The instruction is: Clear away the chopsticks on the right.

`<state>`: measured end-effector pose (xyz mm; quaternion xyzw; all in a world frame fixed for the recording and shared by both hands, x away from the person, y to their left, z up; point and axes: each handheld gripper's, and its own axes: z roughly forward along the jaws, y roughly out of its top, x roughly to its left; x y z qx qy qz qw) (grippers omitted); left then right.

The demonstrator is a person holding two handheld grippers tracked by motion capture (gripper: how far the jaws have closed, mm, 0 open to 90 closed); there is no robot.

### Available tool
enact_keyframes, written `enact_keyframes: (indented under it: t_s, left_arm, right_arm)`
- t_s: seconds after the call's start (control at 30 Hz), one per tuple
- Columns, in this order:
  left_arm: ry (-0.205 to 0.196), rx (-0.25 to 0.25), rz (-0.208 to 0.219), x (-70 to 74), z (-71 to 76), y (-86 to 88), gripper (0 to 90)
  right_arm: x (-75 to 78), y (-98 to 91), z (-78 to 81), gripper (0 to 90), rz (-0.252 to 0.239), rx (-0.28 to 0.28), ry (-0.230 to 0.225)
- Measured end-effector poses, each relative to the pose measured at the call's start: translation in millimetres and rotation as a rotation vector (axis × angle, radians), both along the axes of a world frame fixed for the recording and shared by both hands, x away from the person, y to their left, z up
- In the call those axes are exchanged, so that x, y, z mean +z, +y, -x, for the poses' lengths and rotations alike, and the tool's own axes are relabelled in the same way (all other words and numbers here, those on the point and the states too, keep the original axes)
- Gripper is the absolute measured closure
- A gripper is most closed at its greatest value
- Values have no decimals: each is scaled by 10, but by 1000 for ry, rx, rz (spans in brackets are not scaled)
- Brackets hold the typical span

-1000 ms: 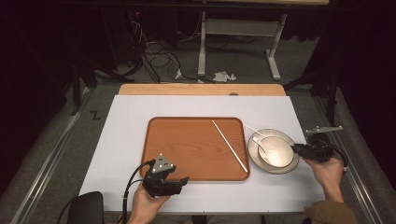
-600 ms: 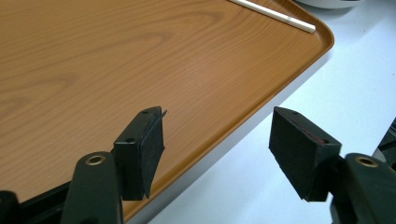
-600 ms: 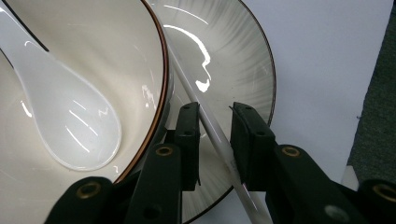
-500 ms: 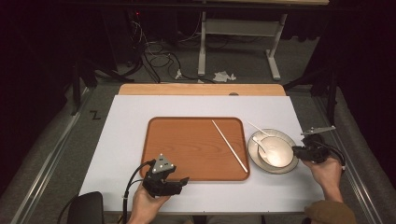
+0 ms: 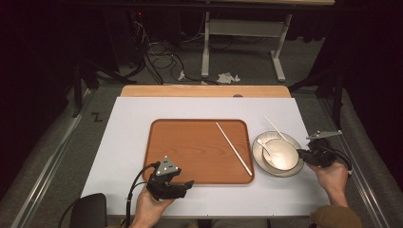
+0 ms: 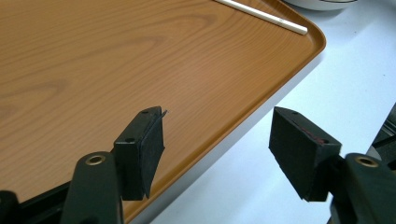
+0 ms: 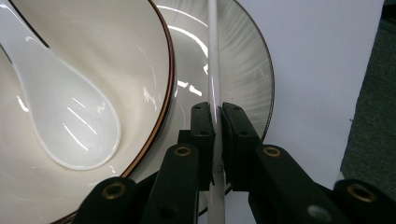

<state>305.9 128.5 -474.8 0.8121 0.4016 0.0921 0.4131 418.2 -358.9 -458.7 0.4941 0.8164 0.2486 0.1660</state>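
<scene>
Now that our right gripper (image 7: 217, 122) has just closed its jaws on the white chopstick (image 7: 214, 70) at the plate's (image 7: 254, 74) three o'clock rim, we judge it ready to lift.

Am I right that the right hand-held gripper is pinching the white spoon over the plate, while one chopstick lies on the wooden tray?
Not quite: the right hand-held gripper is pinching a white chopstick, not the spoon, which lies in the bowl. The right gripper view shows it. The rest holds.
</scene>
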Motion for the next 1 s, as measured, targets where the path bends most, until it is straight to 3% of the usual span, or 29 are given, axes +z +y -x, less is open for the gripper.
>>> enact_keyframes:
  t_s: [0.2, 0.57, 0.77, 1.0]
  left_arm:
    - [0, -31, -4, -4, -48, -54, 354]
    - [7, -92, -5, -6, -138, -173, 354]
    - [2, -119, 2, 6, -179, -217, 354]
    - [0, -146, 4, 19, -218, -256, 354]
  right_arm:
    - [102, -47, 139, 850, -49, -13, -63]
    - [293, 26, 436, 850, -78, -10, -138]
    - [404, 215, 603, 850, -69, 30, -183]
    - [442, 544, 742, 850, -77, 100, -181]
